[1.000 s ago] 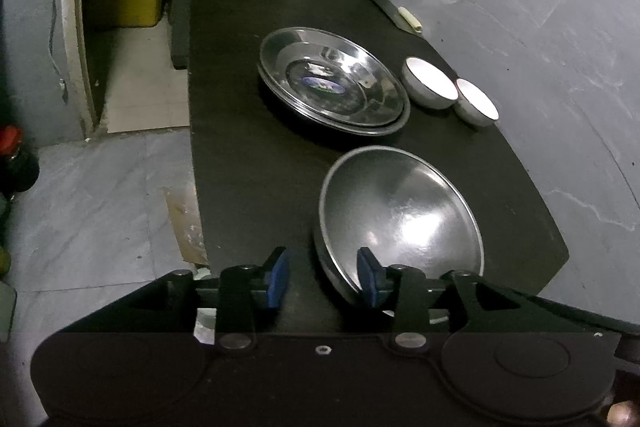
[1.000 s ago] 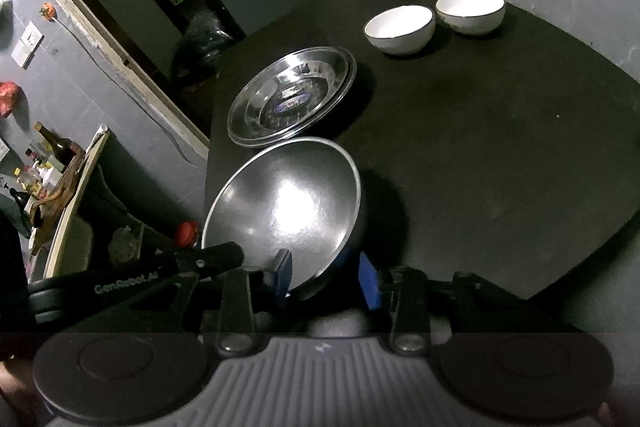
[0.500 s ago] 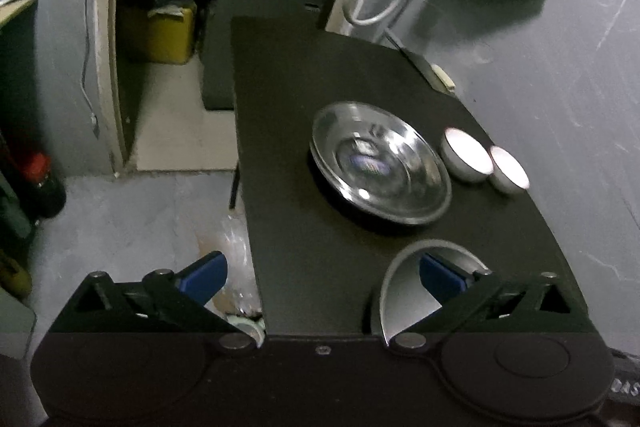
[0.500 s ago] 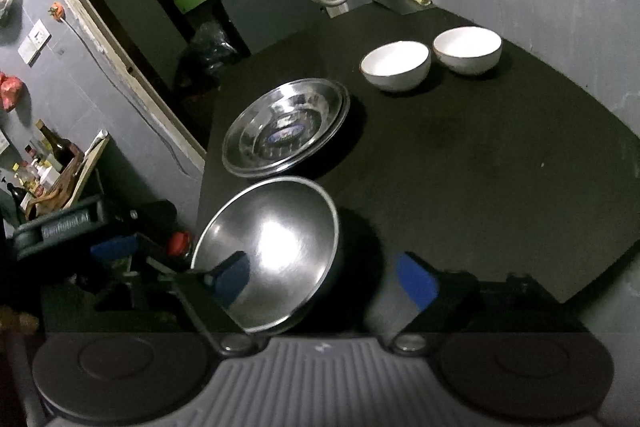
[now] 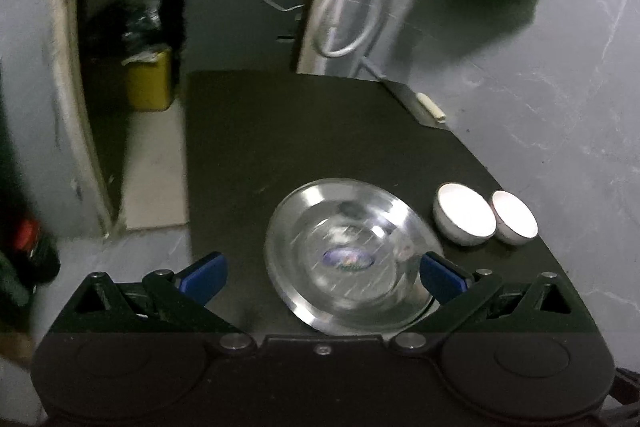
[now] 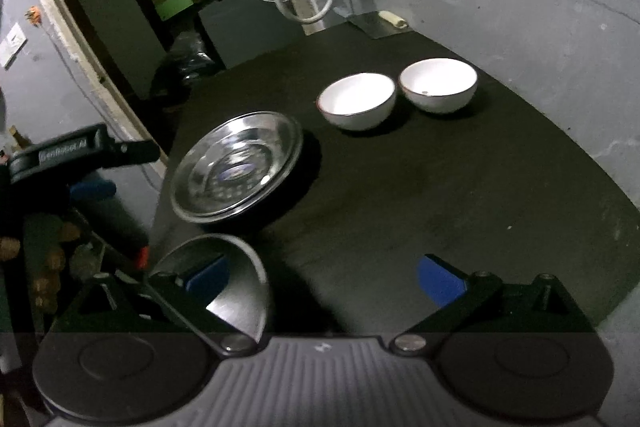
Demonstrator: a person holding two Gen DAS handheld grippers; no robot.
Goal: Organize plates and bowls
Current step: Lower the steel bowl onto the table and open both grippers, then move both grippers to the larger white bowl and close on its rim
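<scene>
steel bowl (image 6: 236,291) on black table (image 6: 440,187), released; right gripper (image 6: 326,277) jaws just opened wide, empty. left gripper (image 5: 322,273) spread wide, empty, over steel plate (image 5: 352,259).

Black table (image 5: 280,147) shoved up to a grey marbled wall (image 5: 560,87). White hose (image 5: 344,11) loops down by the doorframe, yellow bin (image 5: 150,81) on the floor, plus 1 red-capped bottle (image 5: 30,239) far left.

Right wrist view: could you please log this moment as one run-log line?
left gripper: open, empty | right gripper: open, just released | steel bowl: on table
</scene>
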